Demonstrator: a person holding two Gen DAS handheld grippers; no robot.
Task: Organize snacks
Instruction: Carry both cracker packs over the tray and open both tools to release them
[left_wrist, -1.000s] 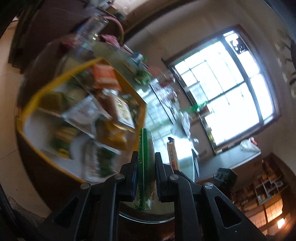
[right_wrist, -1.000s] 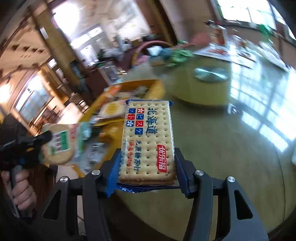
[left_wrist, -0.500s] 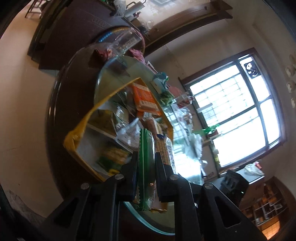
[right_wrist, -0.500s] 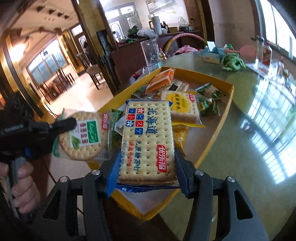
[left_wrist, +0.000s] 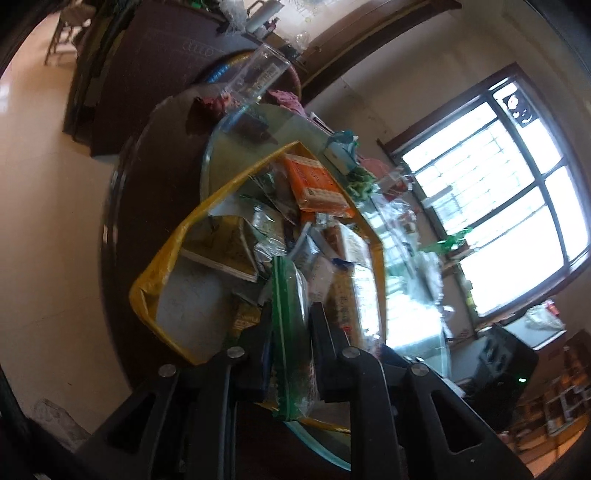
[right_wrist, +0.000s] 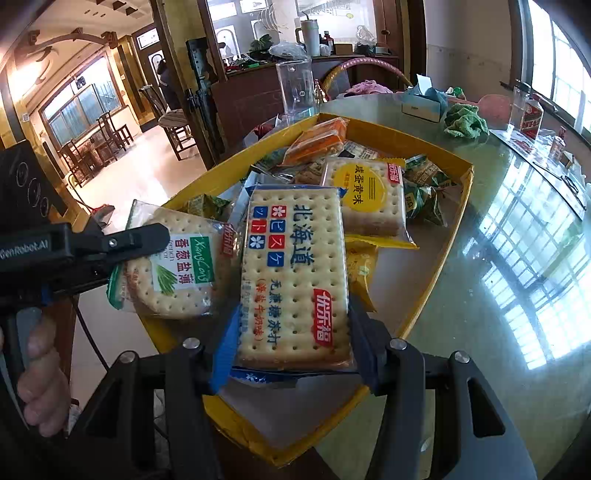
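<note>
Glass-topped table (right_wrist: 498, 295), yellow tray (right_wrist: 436, 295) as landmark. Right tongs (right_wrist: 291, 354) clamped on blue cracker pack (right_wrist: 295, 280), left tongs (left_wrist: 290, 332) on green pack (right_wrist: 173, 273), both over tray's near end. Neither placed; tray's other snacks look unsorted.

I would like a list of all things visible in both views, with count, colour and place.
tray: one, yellow, on the glass table.
square crackers: one pack, blue wrapper, in right gripper.
round crackers: one pack, green wrapper, in left gripper.
yolk crackers: one pack, yellow label, in tray.
orange pack: one, far end of tray.
cup: one, clear, behind tray.
cloth: one, green, on table.
left gripper: black, shut.
right gripper: black, shut.
</note>
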